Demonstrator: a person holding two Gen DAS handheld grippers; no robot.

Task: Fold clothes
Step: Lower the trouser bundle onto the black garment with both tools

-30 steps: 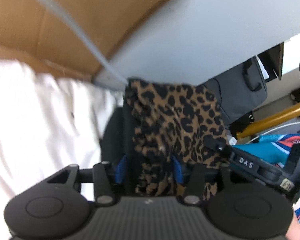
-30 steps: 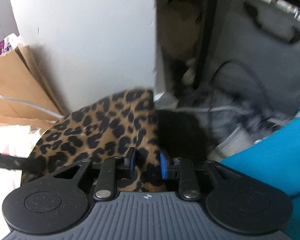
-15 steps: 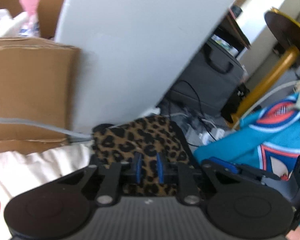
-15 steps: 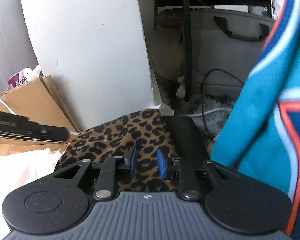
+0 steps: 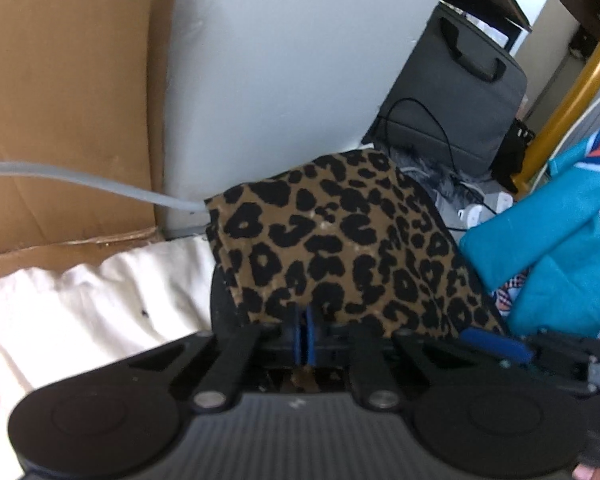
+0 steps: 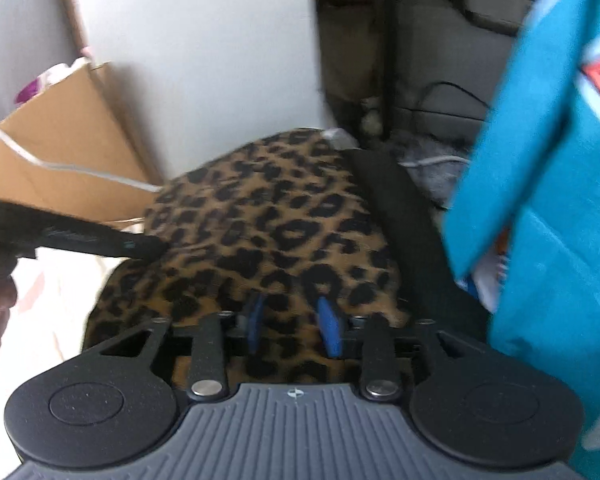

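White wall [image 5: 284, 60], cardboard box [image 5: 60, 100], grey bag [image 5: 460, 92]

Matt leopard-print cloth [image 5: 340, 240], rough brown cardboard [image 5: 68, 112], smooth teal fabric [image 5: 548, 256], creased white sheet [image 5: 92, 304].

Soft daylight fills both views, brightest at the upper right of the left-wrist picture, perhaps from a window. The right-wrist picture is motion-blurred (the teal garment [image 6: 548, 208] most). Fisheye bending curves straight edges; corners darken.
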